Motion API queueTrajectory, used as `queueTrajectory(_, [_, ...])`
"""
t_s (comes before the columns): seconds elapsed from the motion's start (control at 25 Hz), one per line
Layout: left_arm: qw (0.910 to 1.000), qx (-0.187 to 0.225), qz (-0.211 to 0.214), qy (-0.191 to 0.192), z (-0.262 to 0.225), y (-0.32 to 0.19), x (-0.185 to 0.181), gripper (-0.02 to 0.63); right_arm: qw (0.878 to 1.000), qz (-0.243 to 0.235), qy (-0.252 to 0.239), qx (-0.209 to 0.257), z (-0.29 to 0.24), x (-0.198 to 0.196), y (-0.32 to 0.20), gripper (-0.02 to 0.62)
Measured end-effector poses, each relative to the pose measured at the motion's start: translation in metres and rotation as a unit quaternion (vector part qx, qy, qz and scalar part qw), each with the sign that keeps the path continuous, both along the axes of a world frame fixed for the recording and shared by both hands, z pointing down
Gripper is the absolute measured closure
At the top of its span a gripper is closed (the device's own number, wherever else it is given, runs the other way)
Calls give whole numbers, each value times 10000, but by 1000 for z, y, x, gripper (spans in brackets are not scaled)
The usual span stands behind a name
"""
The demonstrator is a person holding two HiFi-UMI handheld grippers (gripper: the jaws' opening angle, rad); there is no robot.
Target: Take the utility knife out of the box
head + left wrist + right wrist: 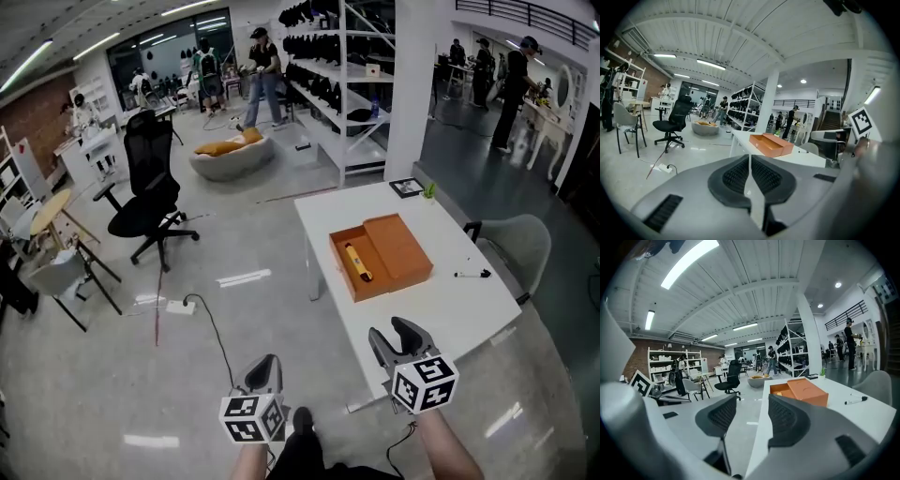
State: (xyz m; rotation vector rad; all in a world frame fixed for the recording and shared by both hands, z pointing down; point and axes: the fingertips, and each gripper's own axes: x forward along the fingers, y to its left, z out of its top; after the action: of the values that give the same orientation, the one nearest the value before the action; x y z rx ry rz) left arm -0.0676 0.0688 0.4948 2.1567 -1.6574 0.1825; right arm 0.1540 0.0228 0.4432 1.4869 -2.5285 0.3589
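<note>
Right tool (394,336) at the white desk's (441,309) near edge, jaws wide apart and empty, left tool (265,367) beside it over the floor, jaws together, yellow utility knife (357,262) well ahead, lying inside the open orange box (373,287) mid-desk

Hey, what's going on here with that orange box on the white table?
A person holds a gripper in each hand and stands short of the white table. The orange box lies open on it, with the yellow utility knife inside, untouched. The right gripper has its fingers apart with nothing between them. The left gripper has its fingers together and holds nothing. A black marker lies on the table beside the box.
</note>
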Motion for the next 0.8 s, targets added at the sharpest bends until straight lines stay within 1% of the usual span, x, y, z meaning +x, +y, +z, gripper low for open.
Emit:
queueTrajectory(0.2, [9998,15,195,45,-6,-60,-14,584,9998,182,82,91,-16,-10,-54,399])
queueTrajectory(0.4, [9993,33,360,80,-11,-108,-30,584,9991,358,165,183,-32,-20,-93,399])
queueTrajectory(0.6, [9987,42,497,119,-12,-148,-42,584,9978,526,341,231,-37,-25,-131,399])
queueTrajectory(0.8, [9982,42,581,122,-10,-176,-56,584,9960,680,524,232,-36,-29,-165,399])
